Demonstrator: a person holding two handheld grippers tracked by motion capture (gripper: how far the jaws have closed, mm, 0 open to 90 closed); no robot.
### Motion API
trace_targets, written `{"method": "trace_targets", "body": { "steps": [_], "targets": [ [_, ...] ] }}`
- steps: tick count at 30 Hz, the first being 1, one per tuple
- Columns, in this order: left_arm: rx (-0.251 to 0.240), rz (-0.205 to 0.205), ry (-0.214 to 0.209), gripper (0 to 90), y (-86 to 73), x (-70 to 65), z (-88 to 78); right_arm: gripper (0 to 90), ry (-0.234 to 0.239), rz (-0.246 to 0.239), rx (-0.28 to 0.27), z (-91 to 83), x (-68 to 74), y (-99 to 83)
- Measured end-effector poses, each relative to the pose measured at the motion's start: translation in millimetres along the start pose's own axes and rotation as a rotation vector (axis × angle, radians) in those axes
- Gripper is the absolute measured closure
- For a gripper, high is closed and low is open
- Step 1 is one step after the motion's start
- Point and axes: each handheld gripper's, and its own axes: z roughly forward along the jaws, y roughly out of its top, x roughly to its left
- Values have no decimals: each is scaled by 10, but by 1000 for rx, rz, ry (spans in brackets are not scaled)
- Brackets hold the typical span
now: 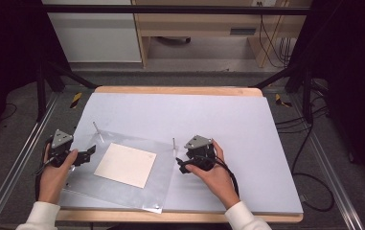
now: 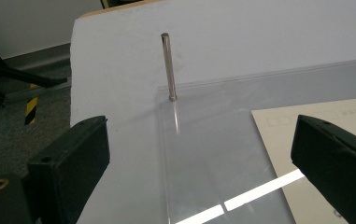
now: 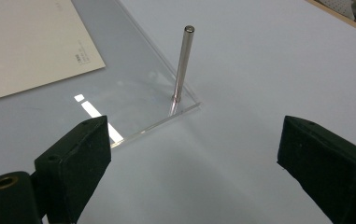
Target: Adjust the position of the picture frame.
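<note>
Covering table: grey mat (image 1: 228, 120), bearing everything.
Clear sheet (image 1: 122, 191): flat on mat between both grippers, pinned at two far corners.
Paper (image 1: 125, 164): flat under the sheet's middle.
Left gripper (image 1: 88, 152): jaws released, empty, at sheet's left edge.
Right gripper (image 1: 182, 165): jaws released, empty, near right pin (image 3: 183, 63).
Left pin (image 2: 168, 65): upright.

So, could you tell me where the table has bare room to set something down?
The grey table top is bare beyond the clear sheet, up to the far edge, and on the right past the right gripper. The near left is crowded: sheet, paper, two upright pins, left gripper.
</note>
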Motion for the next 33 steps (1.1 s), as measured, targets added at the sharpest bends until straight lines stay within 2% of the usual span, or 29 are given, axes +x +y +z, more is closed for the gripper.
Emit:
{"method": "trace_targets", "body": {
  "steps": [6,9,10,12,14,16,17,19,24,25,28,30,33],
  "targets": [
    [-2,33,-3,47,14,-35,13,105,-11,-11,13,5,7,-7],
    [-11,7,-21,48,45,-34,-3,110,-19,-16,14,6,13,2],
    [-8,10,-27,52,68,-31,-10,115,-19,-11,12,5,21,12],
    [12,39,-41,63,146,-51,-6,120,-20,-17,11,-3,58,58],
    [23,47,-57,63,192,-53,3,123,11,-2,16,-8,88,100],
    [31,53,-60,70,209,-47,13,143,25,-8,15,-12,122,137],
    [30,46,-67,70,223,-40,28,143,25,-8,15,-12,122,137],
    [29,39,-68,70,244,-15,64,143,55,-5,13,15,171,185],
    [28,33,-63,71,318,61,181,158,70,-24,25,85,188,237],
    [40,39,-64,71,337,82,205,159,74,-25,25,105,181,243],
    [69,69,-45,88,381,123,263,228,68,-4,38,154,148,252],
    [92,76,-62,92,398,145,305,264,63,4,37,180,132,260],
    [114,88,-53,120,425,168,369,352,55,-3,54,221,130,293]
  ]
}}
